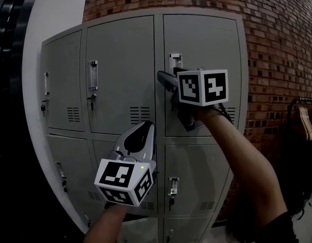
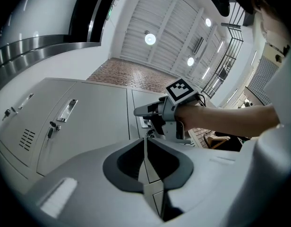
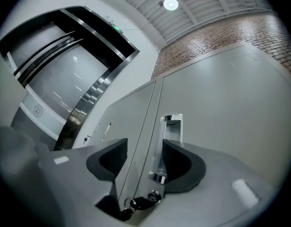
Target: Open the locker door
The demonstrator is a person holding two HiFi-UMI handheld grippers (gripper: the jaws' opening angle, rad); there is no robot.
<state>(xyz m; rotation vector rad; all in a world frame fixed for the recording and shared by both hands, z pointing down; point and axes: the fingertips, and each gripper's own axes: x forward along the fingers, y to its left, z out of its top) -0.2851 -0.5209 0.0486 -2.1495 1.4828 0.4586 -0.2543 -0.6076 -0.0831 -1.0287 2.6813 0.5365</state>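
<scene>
The grey locker door (image 1: 204, 44) is the upper right one of the bank. Its chrome recessed handle (image 1: 174, 61) sits near the door's left edge. My right gripper (image 1: 167, 83) is up against that edge just below the handle. In the right gripper view the jaws stand open (image 3: 144, 157); the door edge and the handle (image 3: 172, 126) lie between the pads, which do not press on them. A key (image 3: 141, 203) hangs in the lock below. My left gripper (image 1: 145, 129) hovers lower, in front of the middle lockers, pads together (image 2: 145, 143) on nothing.
Further grey locker doors (image 1: 120, 70) with their own handles and locks fill the bank to the left and below. A brick wall (image 1: 277, 49) rises behind and to the right. A white pillar (image 1: 54, 14) stands at the left, a dark clothes rack (image 1: 304, 120) at the right.
</scene>
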